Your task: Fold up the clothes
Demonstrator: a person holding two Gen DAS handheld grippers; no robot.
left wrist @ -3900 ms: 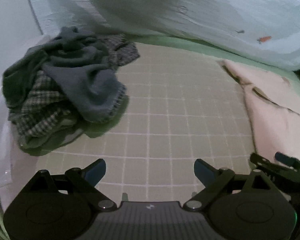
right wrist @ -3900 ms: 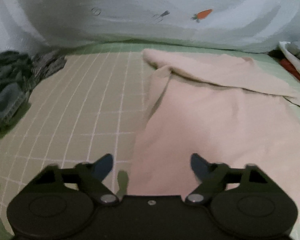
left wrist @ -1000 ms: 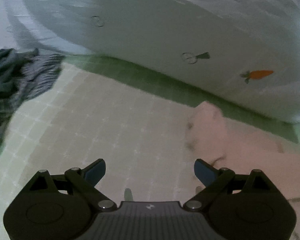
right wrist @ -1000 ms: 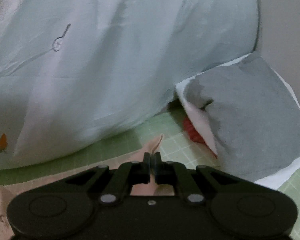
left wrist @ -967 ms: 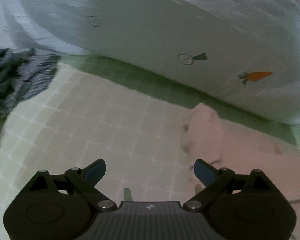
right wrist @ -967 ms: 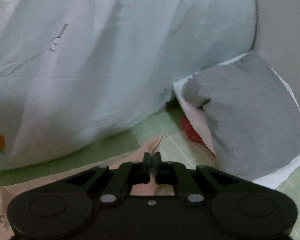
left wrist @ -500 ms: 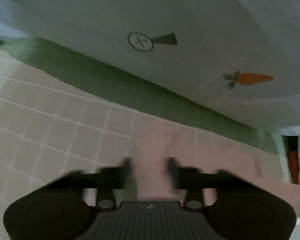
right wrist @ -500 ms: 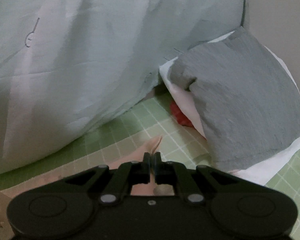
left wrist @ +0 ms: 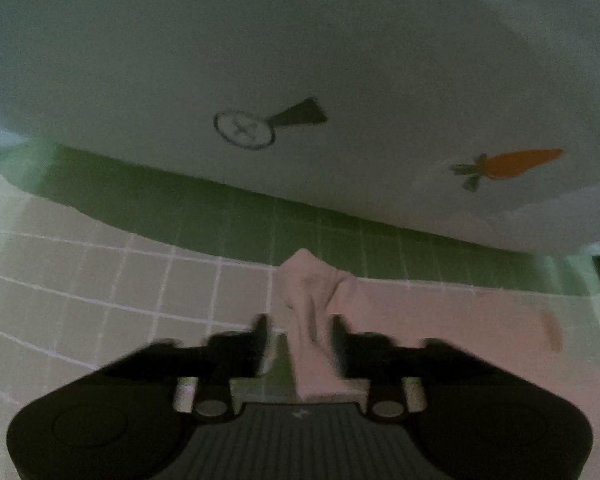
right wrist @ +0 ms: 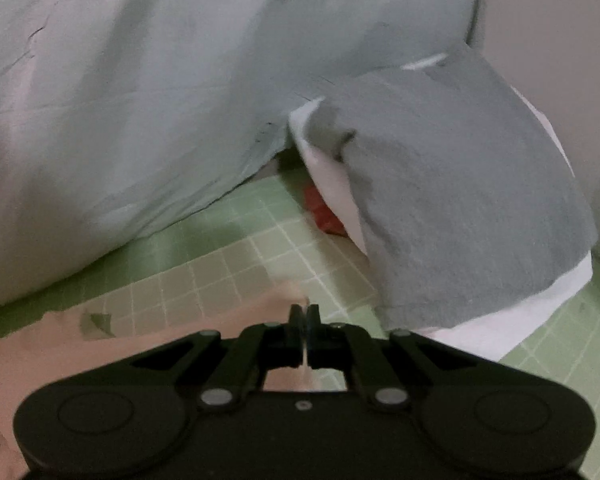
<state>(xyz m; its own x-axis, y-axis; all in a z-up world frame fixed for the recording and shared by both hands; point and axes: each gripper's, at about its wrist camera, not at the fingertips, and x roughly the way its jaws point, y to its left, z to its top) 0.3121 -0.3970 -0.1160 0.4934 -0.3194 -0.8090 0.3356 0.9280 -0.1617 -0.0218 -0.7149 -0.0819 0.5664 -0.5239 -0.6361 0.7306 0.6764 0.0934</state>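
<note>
Near the far edge of the bed, where the green grid-checked sheet [left wrist: 100,280] runs under a big pale duvet [left wrist: 300,40] printed with a carrot [left wrist: 512,164], the pink garment [left wrist: 440,320] lies spread flat with two of its far ends taken up. One bunched end rises as a soft peak between the fingers of the left gripper [left wrist: 300,332]; its fingers are motion-blurred and look to stand a little apart on either side of the cloth, so whether they have pinched it yet I cannot tell. On the other side, the right gripper [right wrist: 303,316] has its fingers pressed together on a thin edge of the same garment [right wrist: 40,348], just short of a grey cloth [right wrist: 460,200] draped over something white, with a scrap of red [right wrist: 324,212] tucked behind. By the look of it the fabric is light, limp and matte, probably a knit: it creases and gathers readily, will sag between two holds, and has no stiffness to keep a fold line by itself. It should not slip much in rubbery pads, but a pinch on one layer may pull loose. Corners or hems, held taut and apart, are likely the best places to grip.
</note>
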